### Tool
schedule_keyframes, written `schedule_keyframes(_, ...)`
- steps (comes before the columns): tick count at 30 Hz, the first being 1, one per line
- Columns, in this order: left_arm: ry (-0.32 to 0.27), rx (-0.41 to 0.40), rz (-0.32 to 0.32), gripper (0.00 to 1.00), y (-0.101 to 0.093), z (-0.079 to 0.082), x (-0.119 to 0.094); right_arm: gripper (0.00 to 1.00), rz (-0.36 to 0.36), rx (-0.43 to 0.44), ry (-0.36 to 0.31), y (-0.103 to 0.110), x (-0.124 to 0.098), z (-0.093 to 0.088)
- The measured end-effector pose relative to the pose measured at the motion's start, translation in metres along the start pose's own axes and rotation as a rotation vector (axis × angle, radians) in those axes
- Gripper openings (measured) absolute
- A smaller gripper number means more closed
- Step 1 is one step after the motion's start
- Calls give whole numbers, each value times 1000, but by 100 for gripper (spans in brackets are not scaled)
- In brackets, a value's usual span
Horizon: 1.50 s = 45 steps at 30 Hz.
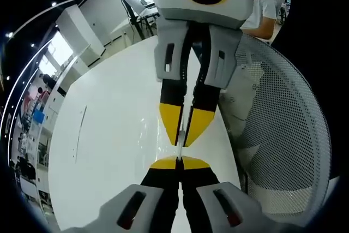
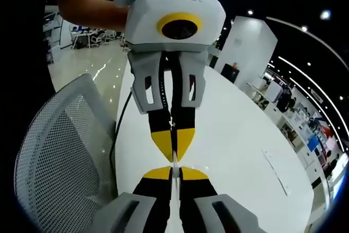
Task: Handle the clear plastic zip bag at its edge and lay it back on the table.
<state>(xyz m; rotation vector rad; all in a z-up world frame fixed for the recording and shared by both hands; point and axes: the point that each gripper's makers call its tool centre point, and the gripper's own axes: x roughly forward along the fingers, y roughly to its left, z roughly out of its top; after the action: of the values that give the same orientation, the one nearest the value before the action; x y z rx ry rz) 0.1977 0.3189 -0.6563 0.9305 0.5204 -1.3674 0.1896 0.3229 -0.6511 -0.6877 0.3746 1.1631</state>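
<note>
Basically both hand-held grippers meet tip to tip over the bench. Left hand-held gripper is clenched; same for the right hand-held gripper, jaws together. Each shows head-on in the other's view.

Bag: hard to see, clear film on white. I think a thin edge of it is pinched between the opposed tips, with faint glints just beside them on the bench top. Can't confirm which gripper really has it, or how much of it hangs free.

Risks, as I judge them:
- Grip is on a thin slick edge, so film can slip out if either hand pulls away.
- Both sets of tips are near touching; a small misalignment knocks them together.
- Bag lies near the bench's edge on the chair side; released off-centre, it slides off.
- Transparent film means poor visual check on lay-down.

Surface: white glossy bench, long and curved, mostly bare. Mesh chair sits right beside it. Room: open office, dark ceiling with spotlights, white pillars, desks far back.
</note>
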Motion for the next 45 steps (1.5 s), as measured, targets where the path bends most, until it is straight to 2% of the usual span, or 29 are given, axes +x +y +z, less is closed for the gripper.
schedule_keyframes(8, 3, 0, -7, 0, -2, 0, 0, 0, 1, -18, 0, 1, 0, 0)
schedule_keyframes(45, -11, -29, 1, 0, -3, -2, 1, 0, 3, 3, 13, 1, 0, -2)
